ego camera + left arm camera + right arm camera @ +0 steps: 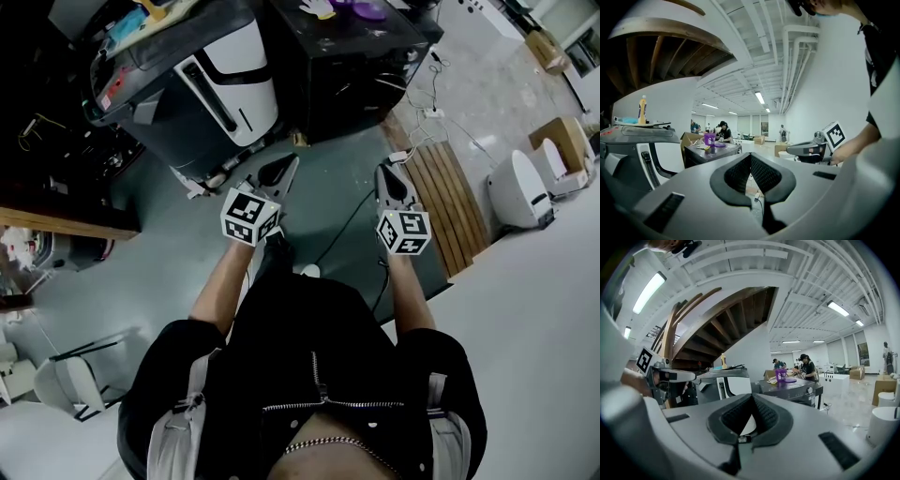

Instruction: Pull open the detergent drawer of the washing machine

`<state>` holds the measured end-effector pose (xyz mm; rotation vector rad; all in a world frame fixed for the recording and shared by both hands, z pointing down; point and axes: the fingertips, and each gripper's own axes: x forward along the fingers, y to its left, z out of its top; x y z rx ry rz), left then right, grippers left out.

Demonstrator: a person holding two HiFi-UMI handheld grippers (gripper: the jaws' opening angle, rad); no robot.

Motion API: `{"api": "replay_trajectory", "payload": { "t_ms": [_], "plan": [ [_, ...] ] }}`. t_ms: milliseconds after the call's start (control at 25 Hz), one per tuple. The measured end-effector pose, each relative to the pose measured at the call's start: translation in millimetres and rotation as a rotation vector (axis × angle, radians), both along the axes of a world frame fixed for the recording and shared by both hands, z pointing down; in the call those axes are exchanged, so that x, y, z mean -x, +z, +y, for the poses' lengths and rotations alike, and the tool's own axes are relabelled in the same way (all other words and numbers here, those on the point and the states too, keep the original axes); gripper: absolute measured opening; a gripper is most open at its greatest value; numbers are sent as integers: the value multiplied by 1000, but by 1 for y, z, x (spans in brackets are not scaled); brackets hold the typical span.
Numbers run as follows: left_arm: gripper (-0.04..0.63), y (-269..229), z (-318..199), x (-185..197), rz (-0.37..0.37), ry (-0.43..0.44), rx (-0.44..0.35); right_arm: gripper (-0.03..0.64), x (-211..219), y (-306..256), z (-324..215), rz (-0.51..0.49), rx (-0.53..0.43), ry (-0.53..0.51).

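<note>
**Holding both grippers clenched and empty, well short of the washing machine**

From my seat, the left gripper [750,155] has its two jaws pressed tip to tip, with nothing caught between the ribbed pads. The right gripper [751,396] is the same: jaws together, nothing in them. Both are held out level in front of the person carrying them, side by side and apart from each other. Each one's marker cube shows in the other's view.

Past the jaws stands the washing machine [349,66], a black box at the far edge of the grey floor [169,272], well apart from both grippers. The right gripper view shows a round dial [807,390] at the upper corner of its front. I cannot pick out the detergent drawer in any view. A purple cup [780,375] sits on the machine's top.

Just to its left is a grey-and-white appliance [211,89] with a long black handle on its white panel and a yellow bottle [642,109] on top. A dark cable [347,220] runs across the floor between the grippers. A slatted wooden platform [450,202] lies along the floor's right edge, beside the right gripper. Beyond that, on the pale floor, there's a white rounded unit [520,192] and a cardboard box [562,141].
</note>
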<state>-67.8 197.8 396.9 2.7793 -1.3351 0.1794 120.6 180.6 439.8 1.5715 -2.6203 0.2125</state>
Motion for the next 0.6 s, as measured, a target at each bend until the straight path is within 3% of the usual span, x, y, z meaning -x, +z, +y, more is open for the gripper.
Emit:
{"api": "replay_trajectory", "payload": {
  "t_ms": [600],
  "plan": [
    [20,22,-47,7,3,-12,64,6,16,5,-54,-60,39,-17]
  ]
}}
